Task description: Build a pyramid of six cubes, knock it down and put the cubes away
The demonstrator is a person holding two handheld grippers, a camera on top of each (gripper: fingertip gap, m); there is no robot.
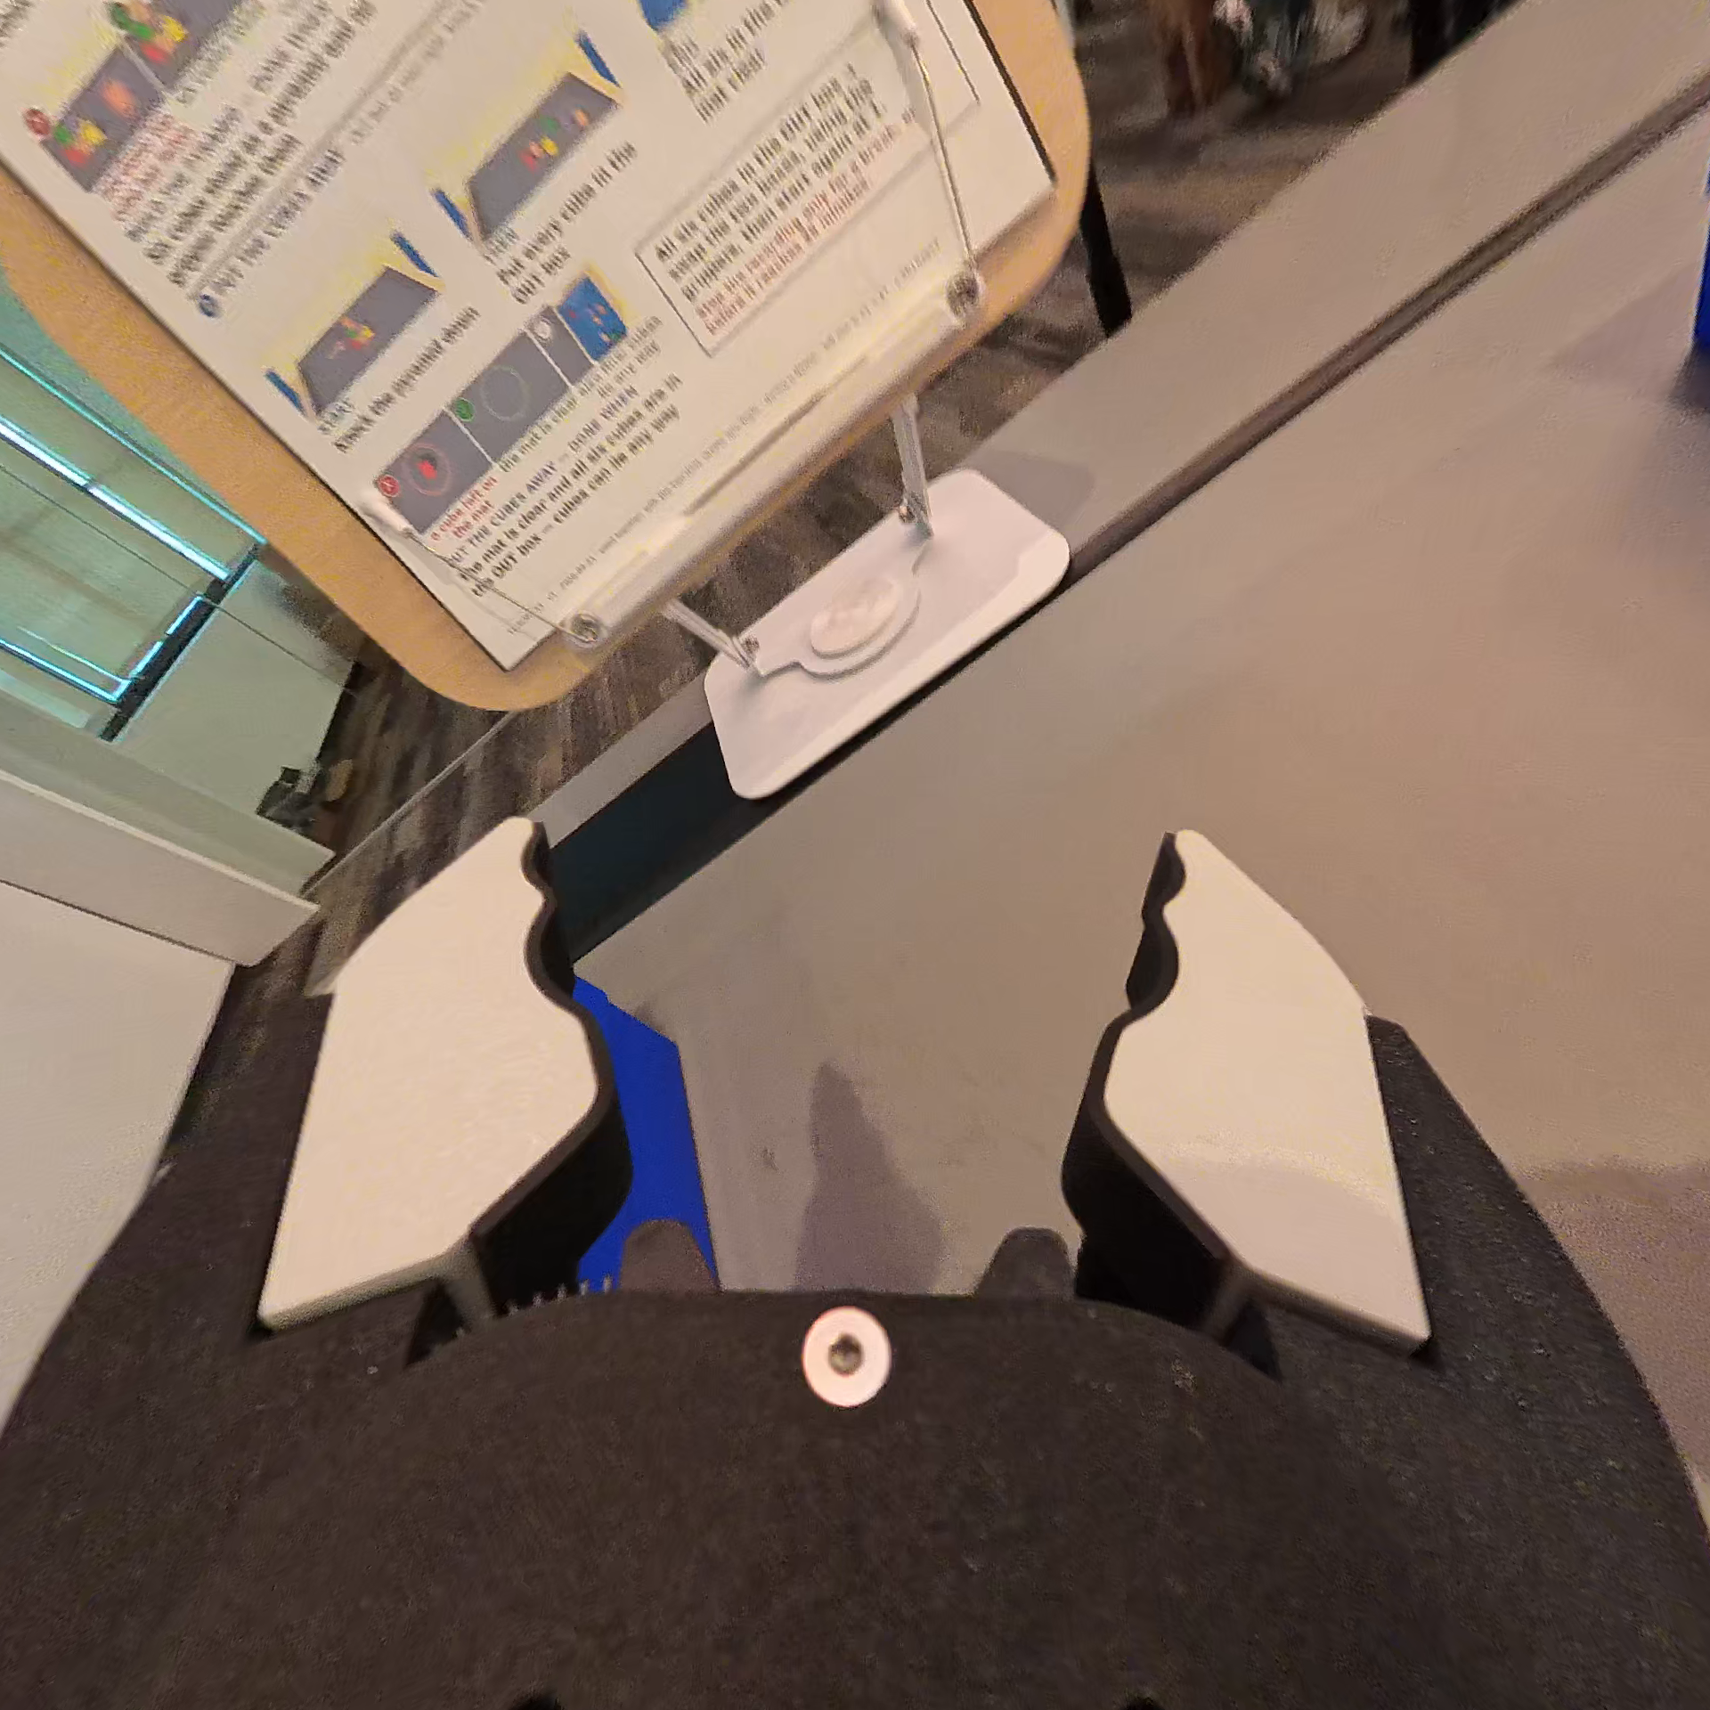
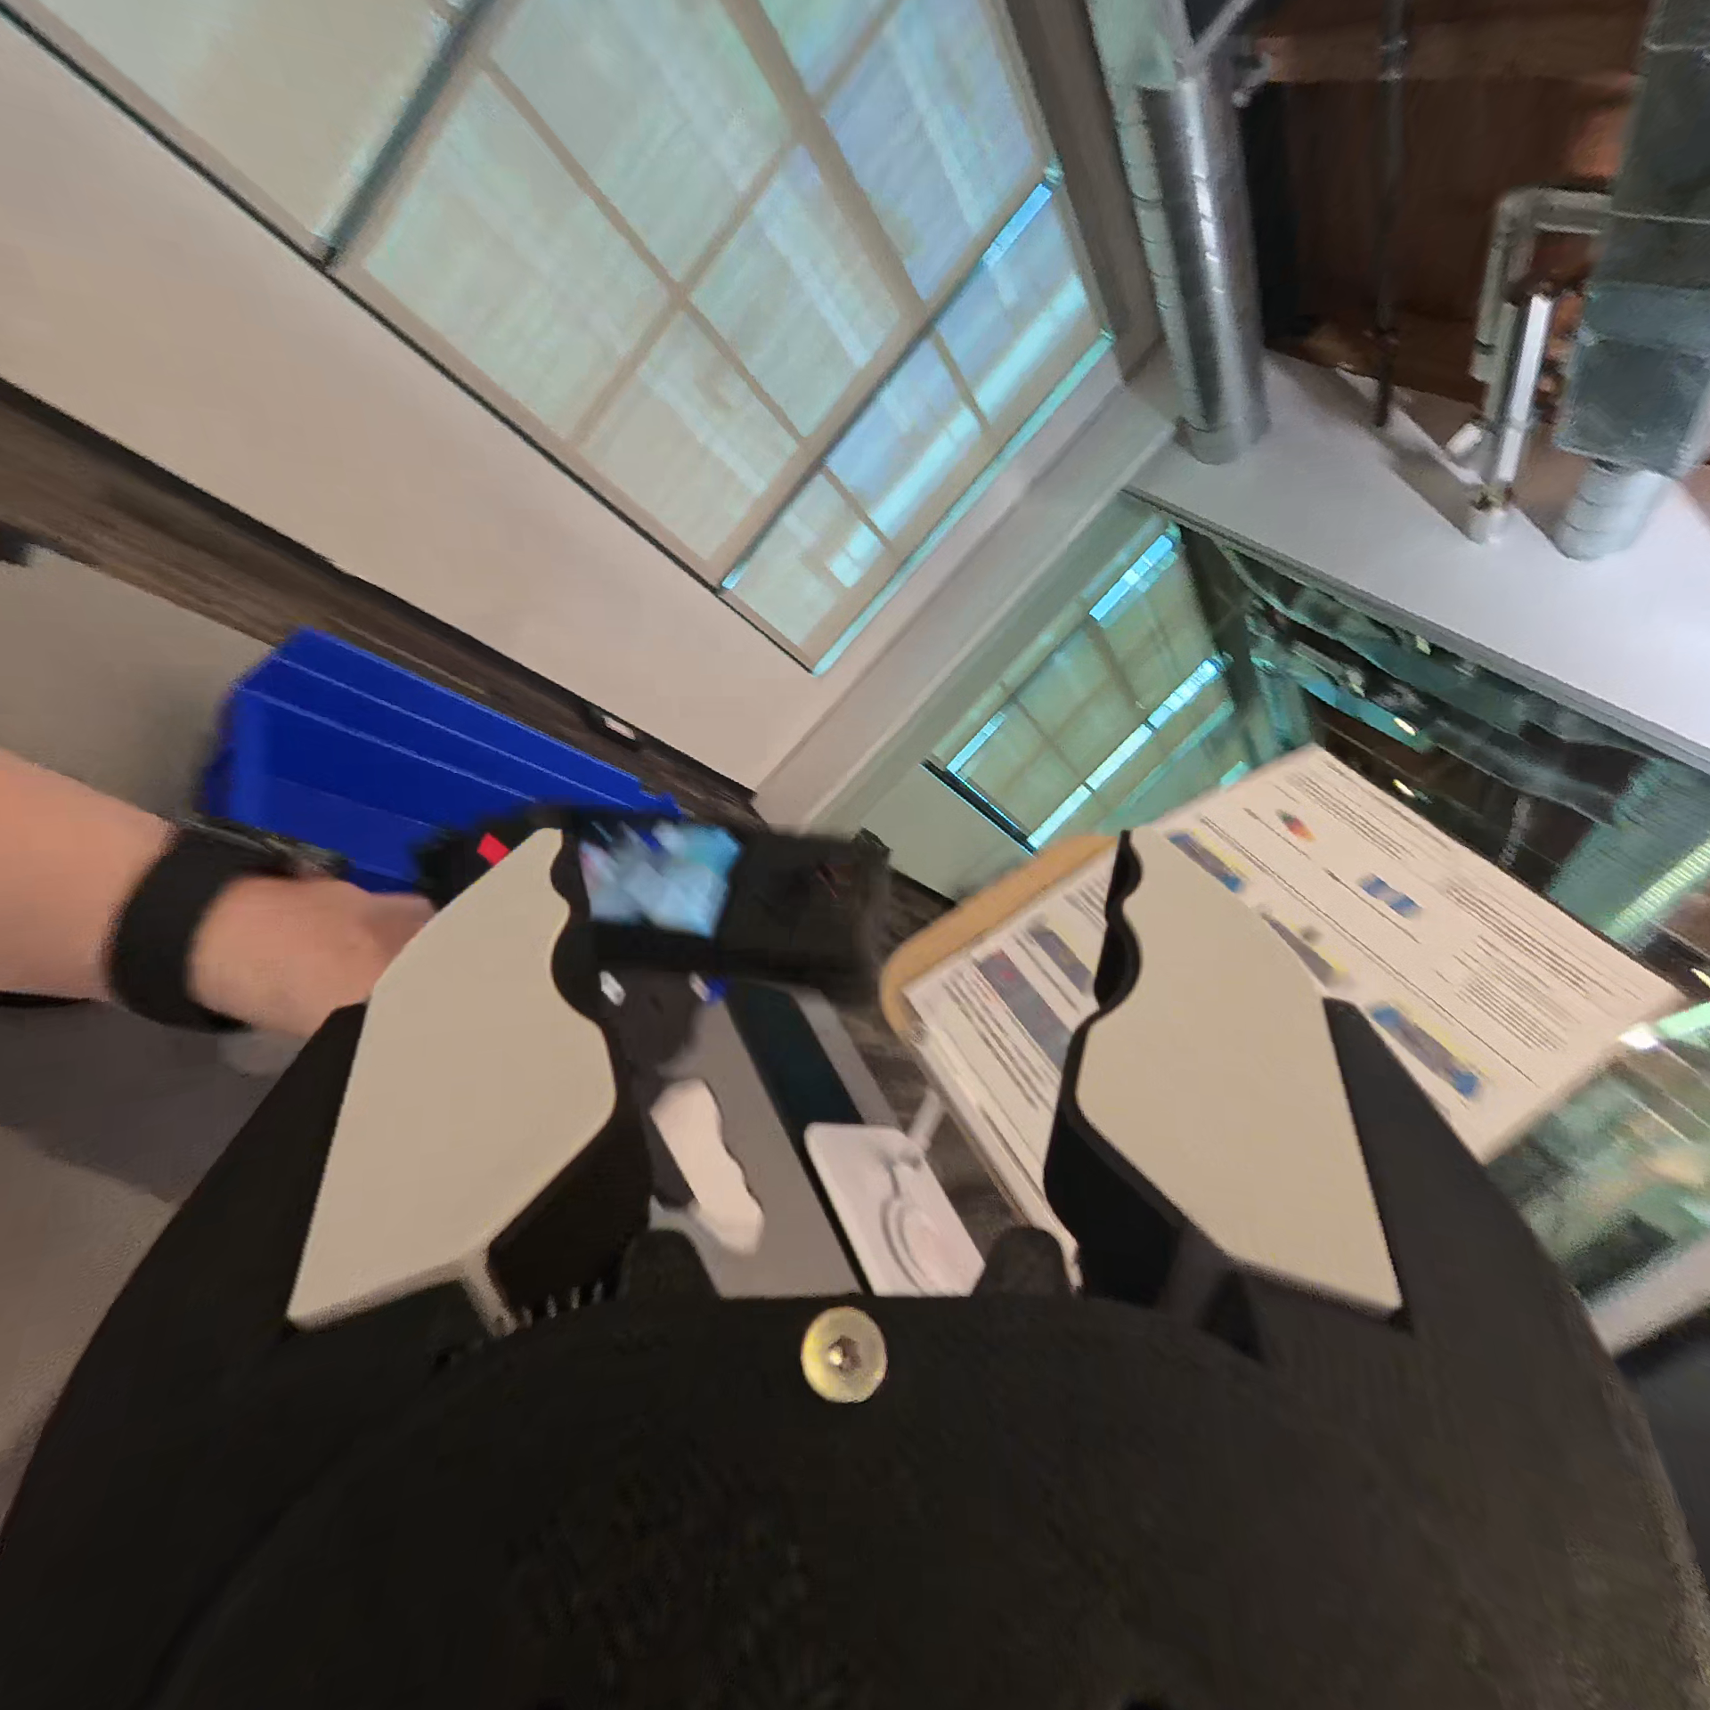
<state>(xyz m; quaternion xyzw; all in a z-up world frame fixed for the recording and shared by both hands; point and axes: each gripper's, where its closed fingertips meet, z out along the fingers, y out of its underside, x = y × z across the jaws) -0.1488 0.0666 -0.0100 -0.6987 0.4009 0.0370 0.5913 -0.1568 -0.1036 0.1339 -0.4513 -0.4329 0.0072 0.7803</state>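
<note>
Both grippers gape wide and empty — left gripper, right gripper. No cubes visible; blue bin at ten o'clock. Risk: swinging blind, clipping the instruction stand.

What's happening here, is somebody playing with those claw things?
A person holds a two-finger gripper in each hand. Both the left gripper and the right gripper are open and carry nothing. The left one hangs over a bare grey table, facing an instruction sheet on a white stand. The right one is tilted up toward the windows, with the person's hand and a blue bin beyond it. No cubes show in either view.
</note>
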